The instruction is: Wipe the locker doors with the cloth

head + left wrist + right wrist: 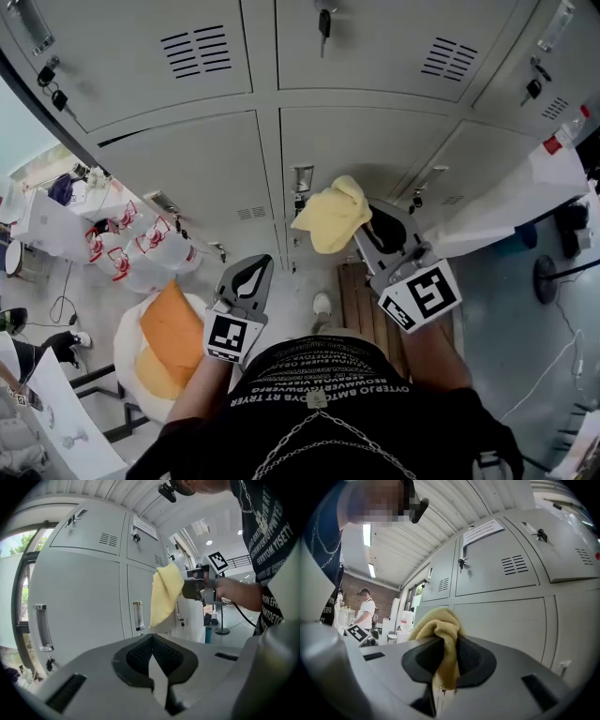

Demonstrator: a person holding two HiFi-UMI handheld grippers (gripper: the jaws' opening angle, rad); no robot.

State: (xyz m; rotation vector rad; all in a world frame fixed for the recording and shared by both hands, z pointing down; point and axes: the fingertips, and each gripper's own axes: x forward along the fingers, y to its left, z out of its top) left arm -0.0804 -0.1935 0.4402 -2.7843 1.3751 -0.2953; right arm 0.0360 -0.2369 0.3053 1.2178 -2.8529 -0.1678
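Our right gripper [449,656] clenches the yellow cloth [438,623] near the locker doors [375,141] at twelve o'clock, with bare door face above. Only that gripper's view shows a bystander [365,609] at nine. Our left gripper [246,277], closed and empty, hangs at seven.

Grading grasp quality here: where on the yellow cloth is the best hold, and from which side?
Pinch a bunched fold, as the right gripper does, coming from the side away from the locker door. The cloth is limp, so the rest hangs free ahead of the jaws for wiping.
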